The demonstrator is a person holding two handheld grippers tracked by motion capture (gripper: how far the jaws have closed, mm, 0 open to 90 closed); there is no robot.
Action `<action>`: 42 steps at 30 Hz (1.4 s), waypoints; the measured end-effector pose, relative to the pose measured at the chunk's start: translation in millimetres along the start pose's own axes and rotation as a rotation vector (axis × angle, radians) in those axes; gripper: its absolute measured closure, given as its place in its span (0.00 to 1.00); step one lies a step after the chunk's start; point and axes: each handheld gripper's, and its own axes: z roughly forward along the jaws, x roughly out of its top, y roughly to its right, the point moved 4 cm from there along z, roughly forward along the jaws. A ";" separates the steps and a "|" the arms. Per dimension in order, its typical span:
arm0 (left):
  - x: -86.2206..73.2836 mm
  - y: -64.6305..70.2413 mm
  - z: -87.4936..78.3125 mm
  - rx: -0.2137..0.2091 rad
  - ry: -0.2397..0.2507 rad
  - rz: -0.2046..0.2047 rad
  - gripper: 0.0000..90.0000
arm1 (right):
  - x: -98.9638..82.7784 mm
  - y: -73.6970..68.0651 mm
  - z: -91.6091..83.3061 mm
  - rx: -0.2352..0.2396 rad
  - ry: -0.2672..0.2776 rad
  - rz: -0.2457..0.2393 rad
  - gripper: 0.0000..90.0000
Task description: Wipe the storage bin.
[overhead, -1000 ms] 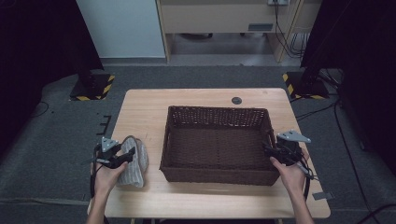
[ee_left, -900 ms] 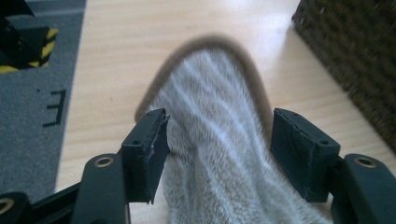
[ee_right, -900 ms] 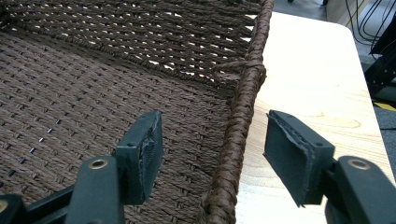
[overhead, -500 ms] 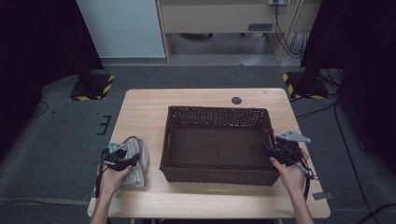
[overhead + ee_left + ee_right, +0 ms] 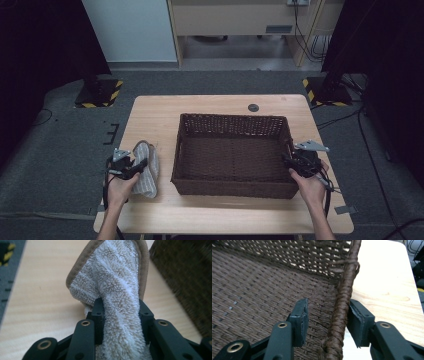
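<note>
Towel [image 5: 117, 290], grey with a brown hem, pinched as the left gripper [image 5: 120, 315] has just been closing; the right gripper [image 5: 327, 315], also closing, straddles the basket [image 5: 342, 305] rim, one pad touching.

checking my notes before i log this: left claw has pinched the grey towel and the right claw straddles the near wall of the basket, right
Not quite. The right claw straddles the right-hand side wall of the basket, not the near wall; the high view shows it, and the right gripper view shows the braided rim between the jaws. The left claw has indeed pinched the grey towel.
</note>
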 end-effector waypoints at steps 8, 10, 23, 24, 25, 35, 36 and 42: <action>24.7 20.8 -12.9 -0.044 0.105 0.027 0.74 | -3.9 0.1 4.0 -0.012 -0.023 -0.011 0.72; 30.9 27.2 -15.1 -0.060 0.120 0.040 0.74 | -3.7 0.0 3.7 -0.016 -0.026 -0.021 0.74; 78.5 45.9 -13.8 -0.090 0.229 0.090 0.74 | -12.2 4.6 -6.9 -0.002 -0.025 -0.016 0.75; 81.9 47.6 -11.1 -0.096 0.235 0.090 0.74 | -12.1 4.8 -6.5 0.000 -0.021 -0.016 0.75; 85.1 49.2 -7.7 -0.100 0.237 0.093 0.74 | -12.2 4.8 -6.2 0.003 -0.021 -0.017 0.74; 97.2 63.1 51.7 -0.140 0.208 0.100 0.74 | -11.6 5.8 -4.5 0.005 -0.017 -0.042 0.72; 94.7 65.7 58.4 -0.143 0.198 0.107 0.74 | -11.7 5.7 -4.4 0.003 -0.015 -0.044 0.72; 78.8 66.2 78.5 -0.147 0.188 0.074 0.74 | -12.1 4.4 -3.6 -0.005 -0.016 -0.063 0.71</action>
